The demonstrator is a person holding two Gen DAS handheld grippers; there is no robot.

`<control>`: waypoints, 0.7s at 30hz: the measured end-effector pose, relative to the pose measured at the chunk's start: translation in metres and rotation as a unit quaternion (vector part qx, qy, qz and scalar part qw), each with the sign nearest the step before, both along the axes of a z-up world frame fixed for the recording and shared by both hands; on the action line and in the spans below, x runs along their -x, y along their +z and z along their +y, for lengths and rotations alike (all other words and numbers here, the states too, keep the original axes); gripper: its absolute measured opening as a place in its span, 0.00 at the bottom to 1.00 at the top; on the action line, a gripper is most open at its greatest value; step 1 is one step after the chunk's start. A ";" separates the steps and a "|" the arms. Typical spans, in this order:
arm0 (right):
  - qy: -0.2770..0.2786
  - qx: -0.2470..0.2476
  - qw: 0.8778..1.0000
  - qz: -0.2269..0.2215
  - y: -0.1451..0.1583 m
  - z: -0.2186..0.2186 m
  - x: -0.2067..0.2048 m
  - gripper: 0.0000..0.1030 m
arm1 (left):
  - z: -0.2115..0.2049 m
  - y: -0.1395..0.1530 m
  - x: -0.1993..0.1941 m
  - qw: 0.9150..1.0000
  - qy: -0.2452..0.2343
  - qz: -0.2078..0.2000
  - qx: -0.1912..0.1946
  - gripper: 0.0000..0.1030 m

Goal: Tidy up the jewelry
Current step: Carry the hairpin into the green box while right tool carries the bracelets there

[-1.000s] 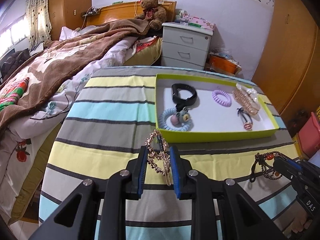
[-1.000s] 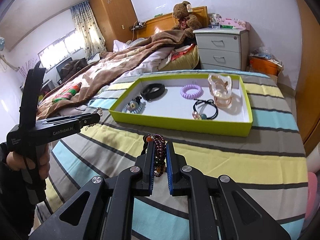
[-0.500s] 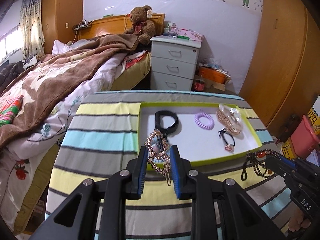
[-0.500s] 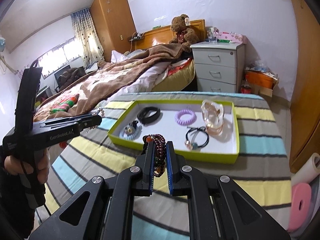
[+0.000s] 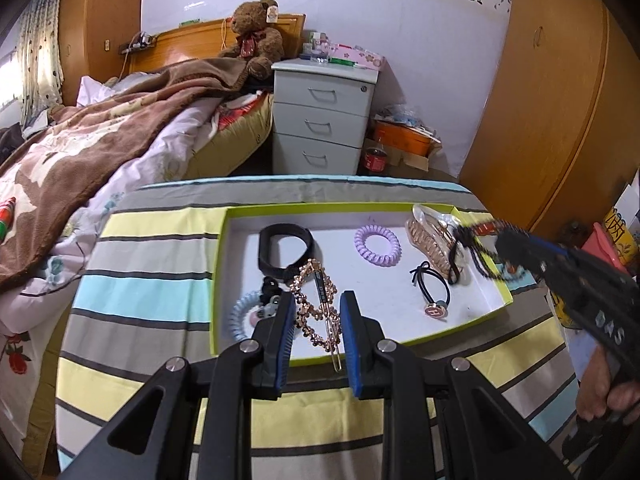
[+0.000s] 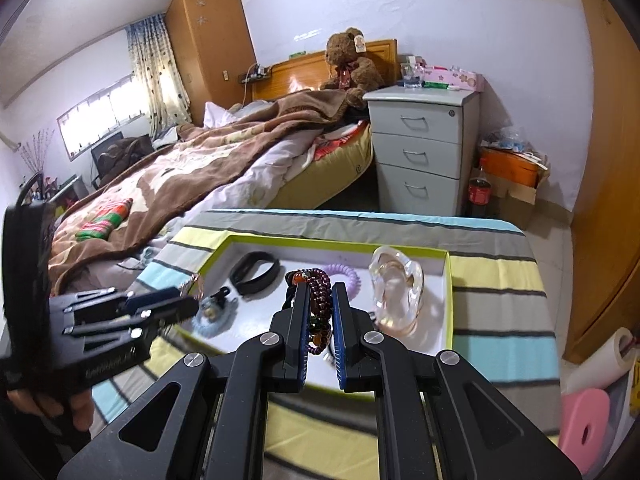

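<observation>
Tray point(image 5: 218, 264) with lime rim sits on striped desk point(image 5: 152, 264), white floor holding black band point(image 5: 285, 251), purple coil tie point(image 5: 377, 245), clear claw clip point(image 6: 396, 290). Left gripper point(image 5: 317, 312) over tray's near edge — fingers clenched on gold hair clip point(image 5: 318, 304). Right gripper point(image 6: 321, 322) above tray — fingers pinching dark beaded bracelet point(image 6: 318, 300), strands dangling.

"DAS" on right gripper point(image 5: 500, 242) body, other markings unreadable
</observation>
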State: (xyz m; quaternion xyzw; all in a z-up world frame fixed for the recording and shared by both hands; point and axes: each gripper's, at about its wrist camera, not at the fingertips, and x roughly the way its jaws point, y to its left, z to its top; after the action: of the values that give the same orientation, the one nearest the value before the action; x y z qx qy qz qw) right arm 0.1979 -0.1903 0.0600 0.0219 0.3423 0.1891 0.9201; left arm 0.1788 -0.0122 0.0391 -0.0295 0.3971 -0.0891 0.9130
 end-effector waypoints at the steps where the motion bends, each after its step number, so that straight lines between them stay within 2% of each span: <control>1: 0.001 0.005 1.000 0.003 -0.001 0.001 -0.007 0.10 | -0.002 -0.003 -0.002 1.000 -0.002 0.003 0.002 0.23; 9: 0.019 0.012 0.999 0.048 -0.018 0.012 -0.057 0.10 | -0.012 -0.018 -0.020 1.000 -0.009 0.023 0.010 0.23; 21: 0.050 0.016 0.995 0.086 -0.035 0.028 -0.087 0.10 | -0.023 -0.032 -0.037 0.999 -0.020 0.040 0.005 0.23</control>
State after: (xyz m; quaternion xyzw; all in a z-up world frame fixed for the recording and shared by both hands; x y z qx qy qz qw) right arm 0.2849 -0.1619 0.0246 0.0061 0.4241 0.2263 0.8768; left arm 0.2158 -0.0350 0.0073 -0.0295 0.4332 -0.1078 0.8944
